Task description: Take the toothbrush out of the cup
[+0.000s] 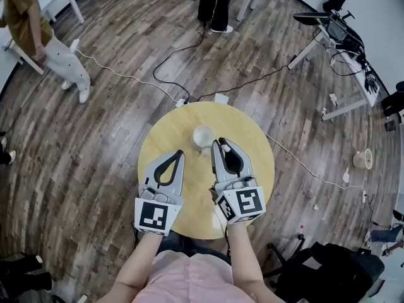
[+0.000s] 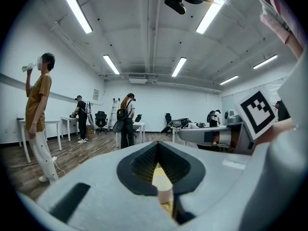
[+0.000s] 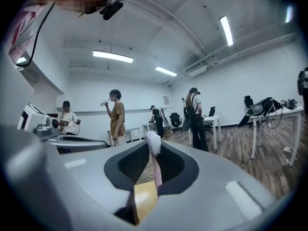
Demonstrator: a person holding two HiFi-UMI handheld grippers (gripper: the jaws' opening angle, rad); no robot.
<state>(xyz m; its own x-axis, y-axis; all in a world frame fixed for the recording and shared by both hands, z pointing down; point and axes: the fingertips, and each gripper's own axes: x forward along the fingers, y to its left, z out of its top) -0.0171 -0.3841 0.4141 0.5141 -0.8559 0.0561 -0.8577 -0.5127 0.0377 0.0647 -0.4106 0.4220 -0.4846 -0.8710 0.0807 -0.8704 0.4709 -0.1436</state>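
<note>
A pale cup (image 1: pixel 203 136) stands upright near the middle of the round wooden table (image 1: pixel 252 137). My right gripper (image 1: pixel 221 142) hovers just right of the cup, shut on a pink toothbrush (image 3: pixel 155 165) with its white bristle head (image 1: pixel 225 148) poking out above the jaw tips. In the right gripper view the brush stands up between the jaws of that gripper (image 3: pixel 154 146), clear of the cup. My left gripper (image 1: pixel 179 153) hangs to the left of the cup, its tips together with nothing between them. Through the left gripper (image 2: pixel 157 147) the cup (image 2: pixel 165 195) shows below.
Cables (image 1: pixel 164 84) run over the wooden floor behind the table. A person in a yellow shirt (image 1: pixel 25 17) stands at the far left, another (image 1: pixel 214 2) straight behind. A desk with equipment (image 1: pixel 338 36) is at the right, a black bag (image 1: pixel 328 273) near my right side.
</note>
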